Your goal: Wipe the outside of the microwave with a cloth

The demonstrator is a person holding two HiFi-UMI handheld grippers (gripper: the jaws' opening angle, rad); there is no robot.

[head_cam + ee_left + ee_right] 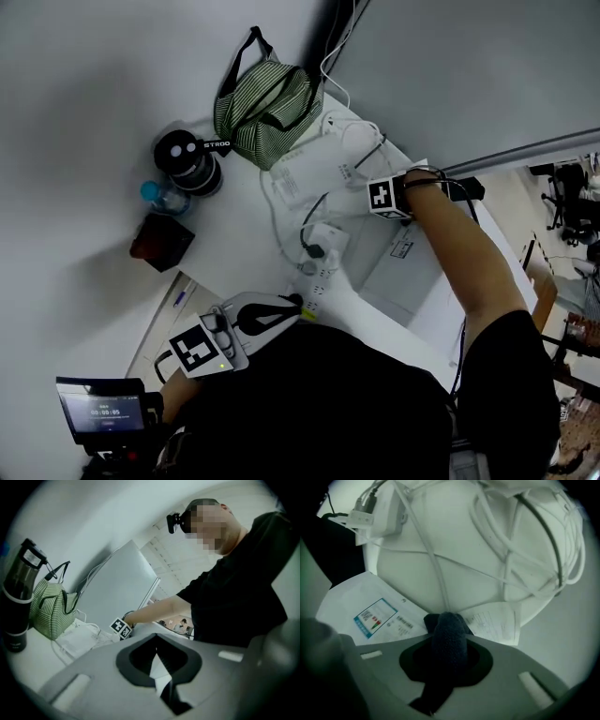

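White table is strewn with cables. A dark cloth is clamped in the right gripper and pressed to the microwave. The left gripper is held closed, empty.

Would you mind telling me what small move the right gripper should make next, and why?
I would probably slide the right gripper sideways along the microwave: its jaws are shut on the dark cloth, whose tip seems to meet the white casing beside the printed labels, with cables lying above to avoid.
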